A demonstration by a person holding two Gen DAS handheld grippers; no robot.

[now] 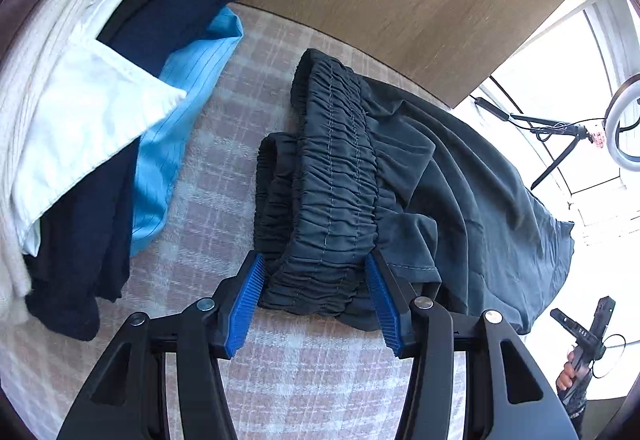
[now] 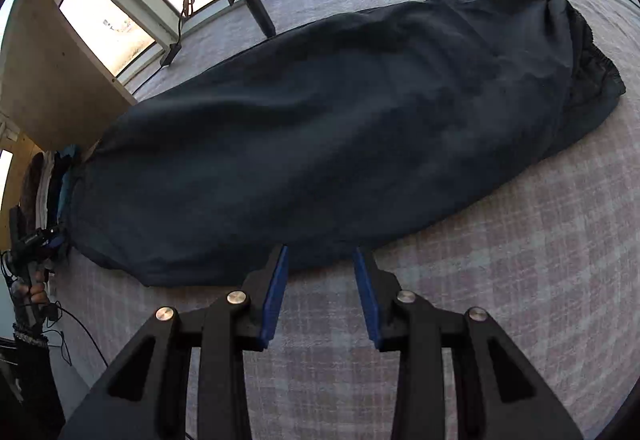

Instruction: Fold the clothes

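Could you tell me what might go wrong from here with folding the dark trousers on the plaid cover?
The bunched elastic waistband lies between the open fingers of the left hand-held gripper; a grip could catch only some layers. The folded pile lies close, so dragging could disturb it. The trousers still show wrinkles that a fold might trap.

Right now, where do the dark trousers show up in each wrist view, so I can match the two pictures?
Left wrist view: the dark trousers lie centre to right, their gathered elastic waistband nearest, reaching down between the left claw pads.
Right wrist view: the trousers stretch across the middle, waistband at far right, just beyond the right claw.
Shared landmark: the checked cover under them.
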